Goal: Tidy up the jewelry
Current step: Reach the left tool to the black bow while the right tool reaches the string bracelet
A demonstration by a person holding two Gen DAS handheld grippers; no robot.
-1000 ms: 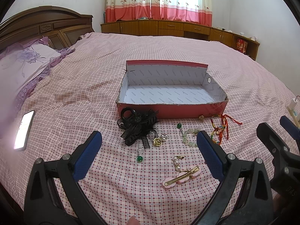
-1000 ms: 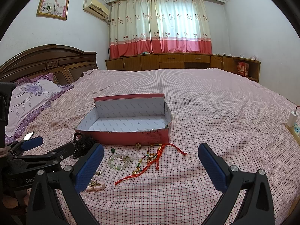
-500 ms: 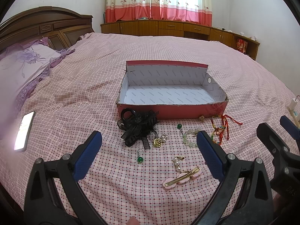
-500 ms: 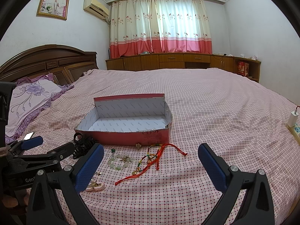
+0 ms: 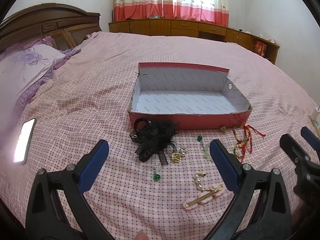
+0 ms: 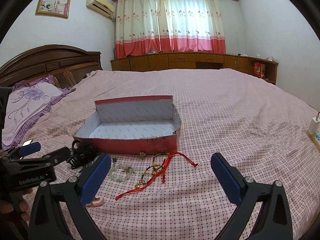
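Note:
An open red box [image 5: 190, 121] [image 6: 128, 146] with a white lining sits empty on the bed. In front of it lie a black lace hair clip [image 5: 153, 138], a gold brooch [image 5: 176, 157], a green drop earring [image 5: 156, 177], a pearl piece [image 5: 199, 180], a pink and gold hair clip [image 5: 204, 198], a pale green bead bracelet [image 6: 121, 173] and red and multicoloured cord bracelets [image 5: 244, 142] [image 6: 160, 169]. My left gripper [image 5: 159, 165] is open and empty, above the jewelry. My right gripper [image 6: 161, 177] is open and empty, above the cord bracelets; it also shows in the left wrist view [image 5: 300, 142].
A lit phone [image 5: 24, 140] lies on the checked pink bedspread at the left. A purple pillow [image 5: 22, 68] and wooden headboard are at the far left. A power strip with a charger [image 6: 314, 129] lies at the right edge. Wooden cabinets line the far wall.

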